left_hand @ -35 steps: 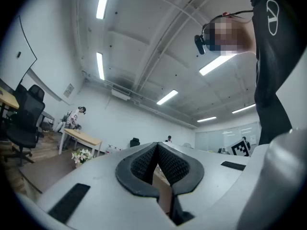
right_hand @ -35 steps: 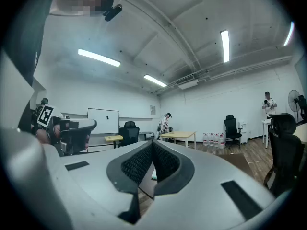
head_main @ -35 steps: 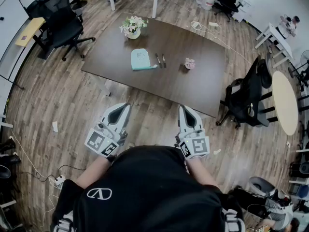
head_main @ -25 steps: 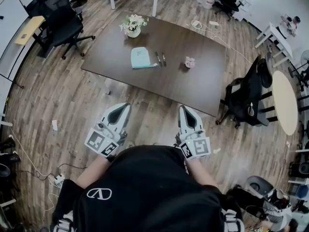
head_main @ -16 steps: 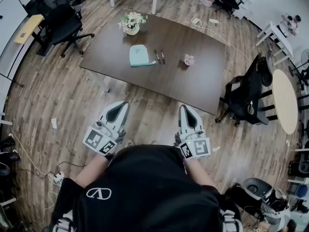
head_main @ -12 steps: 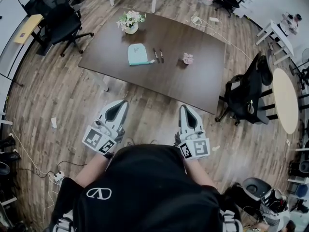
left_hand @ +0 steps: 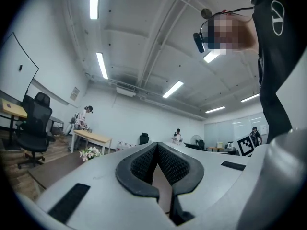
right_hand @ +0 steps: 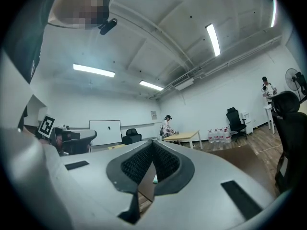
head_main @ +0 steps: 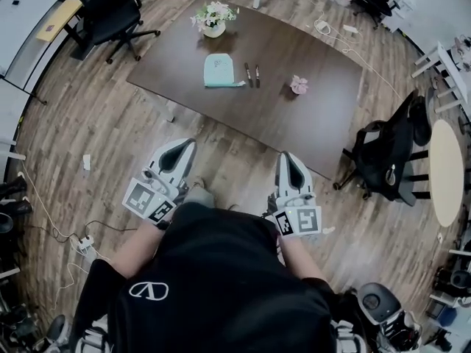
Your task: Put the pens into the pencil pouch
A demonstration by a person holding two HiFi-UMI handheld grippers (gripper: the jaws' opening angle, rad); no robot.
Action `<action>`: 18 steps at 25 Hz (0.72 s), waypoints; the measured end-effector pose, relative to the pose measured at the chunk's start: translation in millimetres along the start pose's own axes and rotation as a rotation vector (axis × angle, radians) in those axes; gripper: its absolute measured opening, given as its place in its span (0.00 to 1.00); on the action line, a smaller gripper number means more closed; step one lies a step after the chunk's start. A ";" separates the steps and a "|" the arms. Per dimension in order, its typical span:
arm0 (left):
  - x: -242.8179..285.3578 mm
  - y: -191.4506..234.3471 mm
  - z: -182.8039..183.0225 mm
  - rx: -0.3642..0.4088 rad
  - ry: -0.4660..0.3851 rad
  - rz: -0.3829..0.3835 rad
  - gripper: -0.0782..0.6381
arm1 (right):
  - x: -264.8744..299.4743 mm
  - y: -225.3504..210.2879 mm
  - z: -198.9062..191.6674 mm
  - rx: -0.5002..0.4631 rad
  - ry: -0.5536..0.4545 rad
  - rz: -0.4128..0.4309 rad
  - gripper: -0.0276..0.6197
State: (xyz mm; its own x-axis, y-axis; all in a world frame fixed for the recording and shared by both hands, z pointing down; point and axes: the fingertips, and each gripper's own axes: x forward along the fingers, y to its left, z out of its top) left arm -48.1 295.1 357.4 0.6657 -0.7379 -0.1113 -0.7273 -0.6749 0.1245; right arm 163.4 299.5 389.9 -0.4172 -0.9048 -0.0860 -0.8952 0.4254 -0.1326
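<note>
The pens [head_main: 249, 74] are lying side by side on the surface [head_main: 309, 123], just right of the pencil pouch [head_main: 218, 70], pointing away from the person, well ahead of the left hand-held gripper [head_main: 184, 147] and the likely nearer right hand-held gripper [head_main: 288, 157], both closed and empty.

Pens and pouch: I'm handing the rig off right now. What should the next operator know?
Left gripper: fingers shut, empty, over the floor, short of the table.
Right gripper: fingers shut, empty, also short of the table.
Pouch: flat on the table. Two pens lie side by side just right of it.
Done: nothing; no pen is in the pouch.
Left: step up to the table, pick up each pen, put both in the pouch.
</note>
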 end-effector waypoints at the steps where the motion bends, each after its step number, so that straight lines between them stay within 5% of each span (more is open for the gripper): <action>1: 2.9 4.3 -1.7 0.007 0.005 0.006 0.11 | 5.1 -1.6 -1.8 0.003 -0.003 0.004 0.04; 9: 59.3 96.5 -9.7 0.012 -0.021 0.005 0.11 | 98.5 -24.6 -8.1 -0.044 -0.003 -0.019 0.04; 18: 156.8 225.1 0.4 0.028 -0.022 -0.124 0.11 | 237.3 -43.6 7.6 -0.133 0.002 -0.124 0.04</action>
State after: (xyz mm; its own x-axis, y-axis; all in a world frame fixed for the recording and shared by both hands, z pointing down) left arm -107.5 27.5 367.6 0.7471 -0.6484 -0.1461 -0.6442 -0.7605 0.0813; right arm 104.6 66.5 367.8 -0.3027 -0.9501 -0.0753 -0.9525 0.3043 -0.0102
